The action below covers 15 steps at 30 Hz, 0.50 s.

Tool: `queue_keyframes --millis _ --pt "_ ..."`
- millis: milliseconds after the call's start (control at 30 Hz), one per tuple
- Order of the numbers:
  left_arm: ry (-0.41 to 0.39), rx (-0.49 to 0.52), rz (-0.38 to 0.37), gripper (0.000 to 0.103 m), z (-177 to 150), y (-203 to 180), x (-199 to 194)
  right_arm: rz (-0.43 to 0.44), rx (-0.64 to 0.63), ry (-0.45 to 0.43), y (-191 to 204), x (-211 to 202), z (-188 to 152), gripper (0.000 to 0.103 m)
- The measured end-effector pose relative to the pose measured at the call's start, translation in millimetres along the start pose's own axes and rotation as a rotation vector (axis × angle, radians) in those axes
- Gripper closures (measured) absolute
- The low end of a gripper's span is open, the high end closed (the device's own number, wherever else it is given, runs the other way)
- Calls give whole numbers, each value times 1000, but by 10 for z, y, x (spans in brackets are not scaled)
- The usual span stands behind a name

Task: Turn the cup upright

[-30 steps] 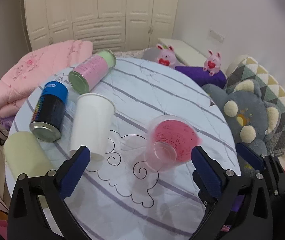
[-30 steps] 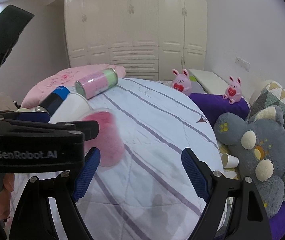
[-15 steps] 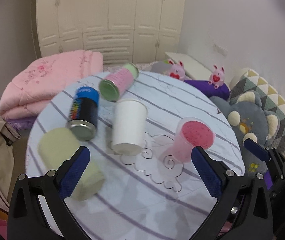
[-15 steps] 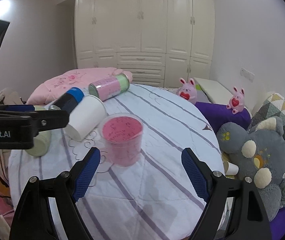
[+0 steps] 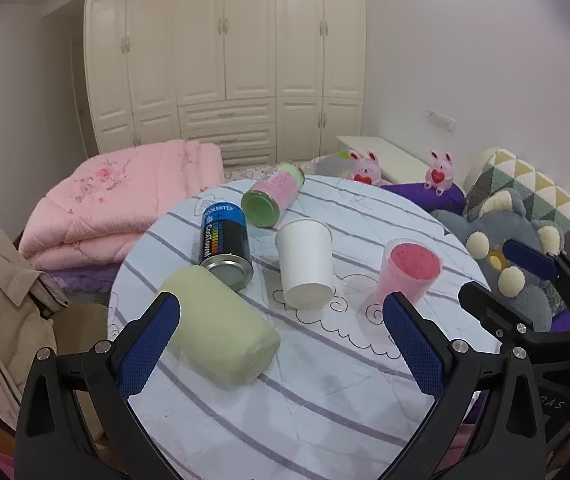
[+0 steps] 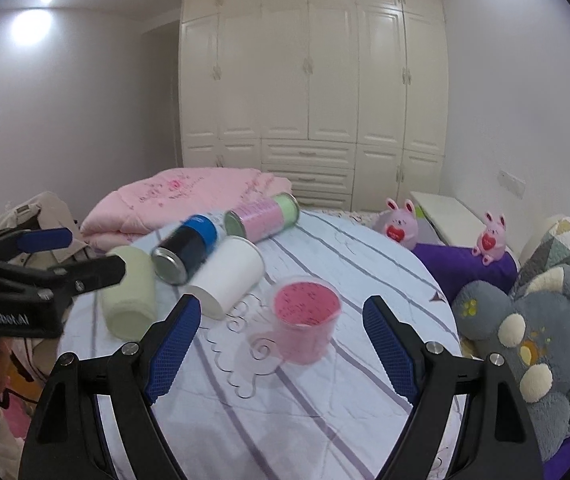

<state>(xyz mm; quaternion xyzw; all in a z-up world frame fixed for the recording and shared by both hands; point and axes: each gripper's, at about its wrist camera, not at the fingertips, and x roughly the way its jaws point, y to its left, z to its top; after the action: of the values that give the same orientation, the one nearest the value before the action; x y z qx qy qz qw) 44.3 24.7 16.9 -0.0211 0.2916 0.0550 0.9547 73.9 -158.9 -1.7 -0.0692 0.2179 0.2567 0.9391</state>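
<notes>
A clear pink cup stands upright on the round striped table, mouth up. My left gripper is open and empty, back from the cup, over the table's near side. My right gripper is open and empty, with the cup just ahead between its fingers, not touching. The right gripper's fingers show at the right edge of the left wrist view.
A white paper cup, a pale green cylinder, a blue-black can and a pink-green can lie on their sides on the table. Grey plush toys sit right, a pink quilt left.
The pink cup has gone from lying tilted on its side to standing upright. Both grippers have pulled back and risen away from it.
</notes>
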Motion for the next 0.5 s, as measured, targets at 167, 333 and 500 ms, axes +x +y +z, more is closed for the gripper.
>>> queue_keyframes --millis 167,333,500 --pt "-40 -1 -9 0 -36 11 -156 32 -23 -38 134 -147 35 18" --pt "-54 -10 6 0 -79 33 -238 17 -38 -74 225 -251 60 18" --pt "-68 -10 29 0 -107 29 -280 4 -2 -105 268 -349 8 18"
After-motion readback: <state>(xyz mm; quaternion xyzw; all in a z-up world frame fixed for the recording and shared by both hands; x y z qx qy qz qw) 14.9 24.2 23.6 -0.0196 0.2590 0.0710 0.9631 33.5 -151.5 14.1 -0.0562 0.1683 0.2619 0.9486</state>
